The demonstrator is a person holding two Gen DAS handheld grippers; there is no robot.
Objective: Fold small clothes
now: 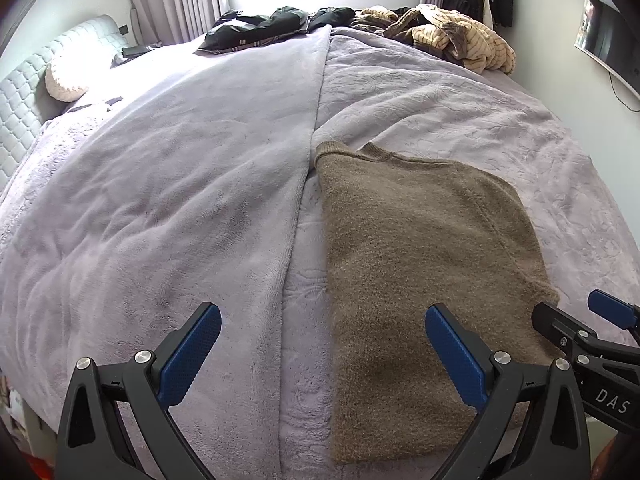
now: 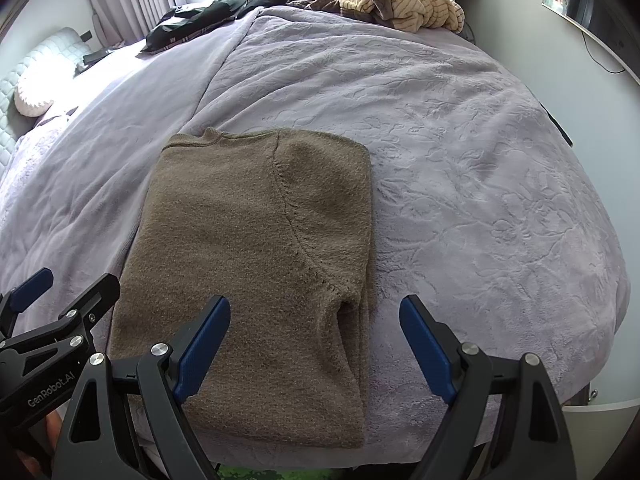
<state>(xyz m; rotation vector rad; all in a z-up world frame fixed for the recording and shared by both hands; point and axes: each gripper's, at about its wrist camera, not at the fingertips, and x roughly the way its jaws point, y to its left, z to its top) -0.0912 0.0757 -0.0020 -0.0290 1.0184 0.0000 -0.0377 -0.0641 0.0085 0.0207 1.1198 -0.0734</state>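
A brown knit sweater (image 1: pixel 420 264) lies flat on the lilac bed, folded lengthwise into a long rectangle with its collar at the far end; it also shows in the right wrist view (image 2: pixel 256 260). My left gripper (image 1: pixel 322 344) is open and empty, hovering above the sweater's near left edge. My right gripper (image 2: pixel 314 340) is open and empty above the sweater's near right edge, by the folded sleeve seam. Each gripper shows at the edge of the other's view: the right gripper (image 1: pixel 572 312) and the left gripper (image 2: pixel 68 280).
The bed has a lilac fleece blanket (image 1: pixel 180 184) on the left and an embossed cover (image 2: pixel 460 160) on the right. A striped beige garment pile (image 1: pixel 452 36) and dark clothes (image 1: pixel 272 26) lie at the far end. A padded headboard (image 1: pixel 24 96) is at the left.
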